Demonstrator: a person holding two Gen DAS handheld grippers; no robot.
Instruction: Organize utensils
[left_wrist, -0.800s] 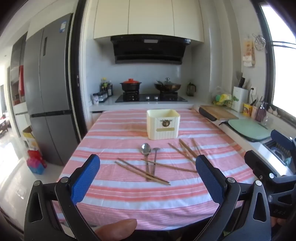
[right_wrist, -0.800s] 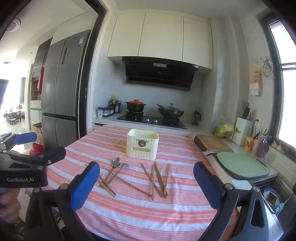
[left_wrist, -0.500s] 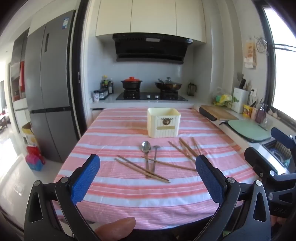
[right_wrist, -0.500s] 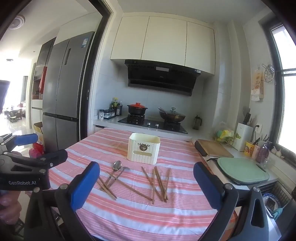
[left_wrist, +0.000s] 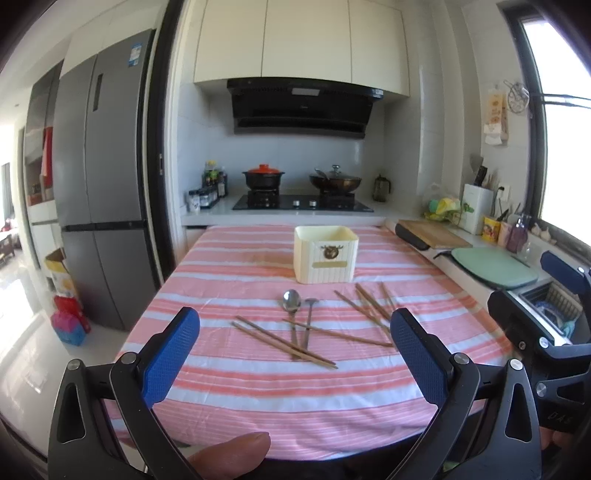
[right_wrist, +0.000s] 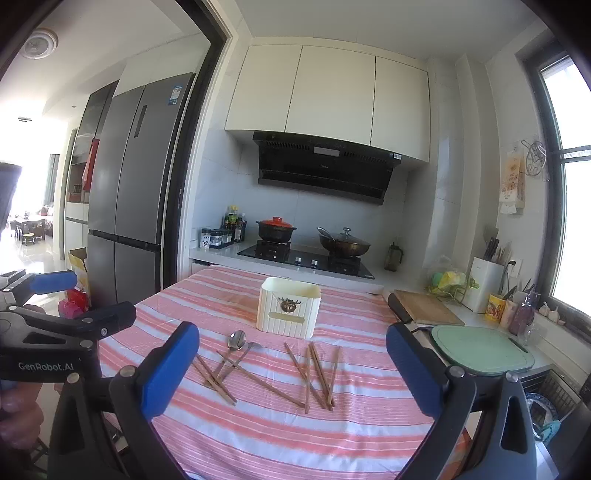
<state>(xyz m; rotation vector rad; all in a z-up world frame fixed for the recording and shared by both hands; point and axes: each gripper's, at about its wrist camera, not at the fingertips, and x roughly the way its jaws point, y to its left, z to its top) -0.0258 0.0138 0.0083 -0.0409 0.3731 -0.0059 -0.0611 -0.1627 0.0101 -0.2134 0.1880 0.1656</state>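
Both views have tilted up slightly vs 0.8 s ago. Left hand-held gripper (left_wrist: 293, 350) & right hand-held gripper (right_wrist: 291, 369) hover apart, empty. Chopsticks (left_wrist: 284, 341), spoons (left_wrist: 291, 301) lie ahead on desk (left_wrist: 258, 391); cream holder (left_wrist: 326, 254) beyond, ready to receive them.

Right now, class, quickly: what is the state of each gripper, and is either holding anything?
Left gripper: open, holding nothing, above the near edge of the table.
Right gripper: open, holding nothing, also short of the utensils.
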